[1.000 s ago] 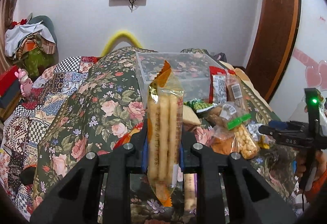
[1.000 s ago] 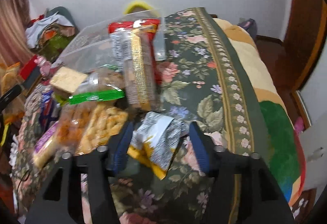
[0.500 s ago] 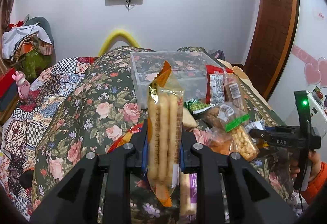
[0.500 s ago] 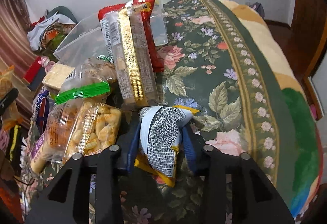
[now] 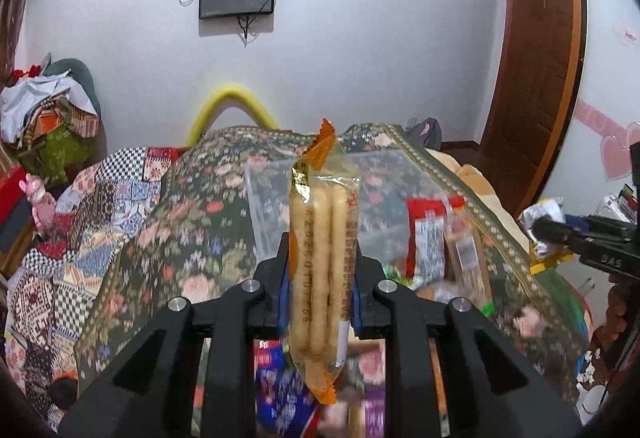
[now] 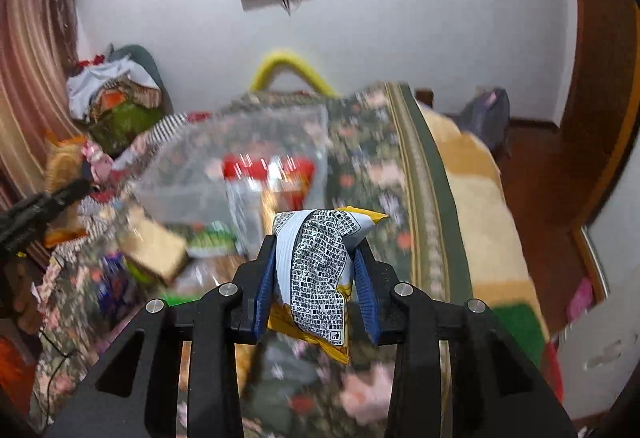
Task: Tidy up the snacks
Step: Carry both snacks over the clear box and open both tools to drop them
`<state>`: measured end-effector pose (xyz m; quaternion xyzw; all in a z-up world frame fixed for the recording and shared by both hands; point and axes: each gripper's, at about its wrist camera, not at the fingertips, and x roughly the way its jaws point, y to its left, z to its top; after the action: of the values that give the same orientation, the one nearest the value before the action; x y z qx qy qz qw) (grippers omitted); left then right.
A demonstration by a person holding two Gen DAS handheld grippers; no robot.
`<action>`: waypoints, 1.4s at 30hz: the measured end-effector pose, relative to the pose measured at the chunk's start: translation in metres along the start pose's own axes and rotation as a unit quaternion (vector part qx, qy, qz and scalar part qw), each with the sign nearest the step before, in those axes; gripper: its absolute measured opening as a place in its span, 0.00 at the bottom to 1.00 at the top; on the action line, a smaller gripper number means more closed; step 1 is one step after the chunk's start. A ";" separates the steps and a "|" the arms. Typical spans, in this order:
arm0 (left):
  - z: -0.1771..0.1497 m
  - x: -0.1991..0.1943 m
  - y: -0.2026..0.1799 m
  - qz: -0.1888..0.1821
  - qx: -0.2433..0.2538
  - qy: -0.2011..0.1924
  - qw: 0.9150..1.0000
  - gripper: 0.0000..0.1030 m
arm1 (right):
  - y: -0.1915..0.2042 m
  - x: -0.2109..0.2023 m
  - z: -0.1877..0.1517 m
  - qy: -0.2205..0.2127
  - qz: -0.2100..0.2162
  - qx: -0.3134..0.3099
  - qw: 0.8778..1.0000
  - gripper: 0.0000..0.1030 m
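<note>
My left gripper (image 5: 320,278) is shut on a clear, orange-edged packet of long biscuit sticks (image 5: 320,258), held upright above the floral bedspread. My right gripper (image 6: 316,274) is shut on a small white and yellow snack pouch (image 6: 320,270) covered in black print, lifted off the bed. In the left wrist view the right gripper (image 5: 556,234) shows at the right edge with that pouch (image 5: 542,214). A clear plastic box (image 5: 384,190) stands on the bed beyond both; the same clear box (image 6: 192,182) appears blurred in the right wrist view. Loose snack packs (image 5: 428,238) lie beside it.
The floral bedspread (image 6: 360,166) drops off at its striped right border toward a yellow blanket (image 6: 476,198) and wooden floor. Patchwork quilt (image 5: 100,206) covers the left. A wooden door (image 5: 532,78) stands at the right; clothes (image 5: 44,110) pile at the left wall.
The right gripper closed on the white and yellow pouch and lifted it off the bedspread. The left gripper rose and moved forward with its biscuit packet, toward the clear box.
</note>
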<state>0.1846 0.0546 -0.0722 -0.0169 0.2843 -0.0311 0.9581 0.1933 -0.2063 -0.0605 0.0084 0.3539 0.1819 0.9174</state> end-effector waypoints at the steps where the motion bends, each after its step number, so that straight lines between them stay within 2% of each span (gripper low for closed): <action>1: 0.005 0.003 0.000 -0.002 -0.001 0.000 1.000 0.22 | 0.004 0.001 0.008 -0.008 0.004 -0.003 1.000 0.33; 6: 0.029 0.027 -0.002 0.001 0.007 0.002 1.000 0.22 | 0.020 0.009 0.032 -0.030 0.018 -0.012 0.999 0.32; 13: 0.050 0.068 -0.001 0.013 -0.004 0.019 1.000 0.22 | 0.034 0.037 0.057 -0.032 0.041 -0.013 0.999 0.33; 20: 0.062 0.120 0.009 0.010 -0.018 0.070 0.997 0.22 | 0.043 0.078 0.077 0.003 0.050 -0.019 0.999 0.33; 27: 0.057 0.164 0.016 -0.001 -0.013 0.135 0.991 0.22 | 0.042 0.115 0.082 0.055 0.034 -0.036 0.997 0.33; 34: 0.050 0.179 0.020 0.009 -0.021 0.161 0.987 0.23 | 0.036 0.131 0.079 0.085 0.029 -0.033 0.995 0.35; 38: 0.052 0.172 0.021 0.006 -0.023 0.154 0.988 0.41 | 0.038 0.123 0.084 0.071 0.015 -0.047 0.996 0.45; 42: 0.061 0.147 0.021 0.001 -0.015 0.127 0.992 0.44 | 0.040 0.103 0.088 0.049 0.019 -0.049 0.997 0.46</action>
<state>0.3415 0.0667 -0.1022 -0.0270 0.4041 -0.0276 0.9139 0.3075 -0.1246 -0.0554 -0.0389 0.3888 0.2171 0.8945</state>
